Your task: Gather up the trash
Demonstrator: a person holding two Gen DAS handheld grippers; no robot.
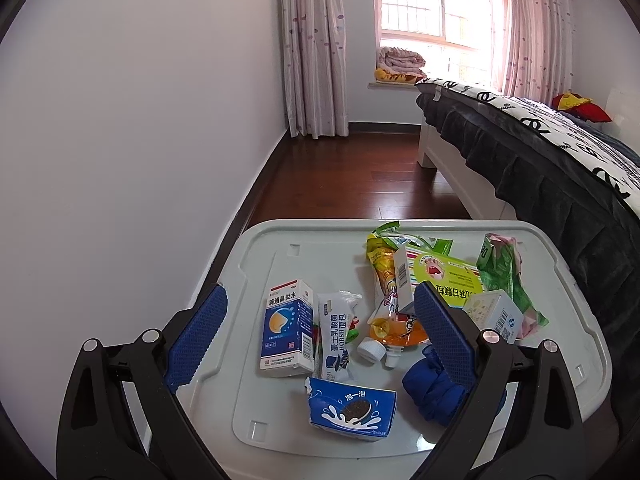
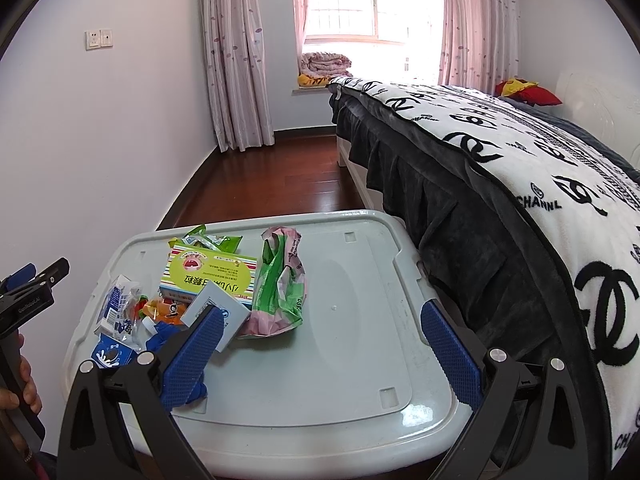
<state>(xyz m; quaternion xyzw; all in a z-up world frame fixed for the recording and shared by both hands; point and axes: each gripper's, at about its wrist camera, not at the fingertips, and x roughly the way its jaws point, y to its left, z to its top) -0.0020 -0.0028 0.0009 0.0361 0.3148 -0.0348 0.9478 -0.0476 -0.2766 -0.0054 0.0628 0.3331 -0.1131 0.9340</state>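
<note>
While both grippers hang above the grey plastic lid (image 2: 360, 344) that serves as the table, neither holds anything. The left gripper (image 1: 320, 332) has its jaws spread wide over the litter; the right gripper (image 2: 320, 344) is likewise spread wide, over the bare right part of the lid.

The trash lies gathered on one side of the lid, at the right in the left wrist view. Noted items: a white and blue nasal-spray box (image 1: 288, 326) lying flat, a white bread wrapper (image 1: 336, 336) touching its right side, a blue biscuit carton (image 1: 352, 408) nearest the camera, an orange drink pouch (image 1: 394, 320) with a white cap (image 1: 370, 349) just beside it, a crumpled blue wad (image 1: 434, 392), a green and yellow medicine box (image 1: 444, 280), a small grey-white box (image 1: 496, 314), and a green and pink plastic bag (image 2: 280, 280) at the pile's edge.

A bed (image 2: 520, 168) with a black and white cover stands just beside the lid.
</note>
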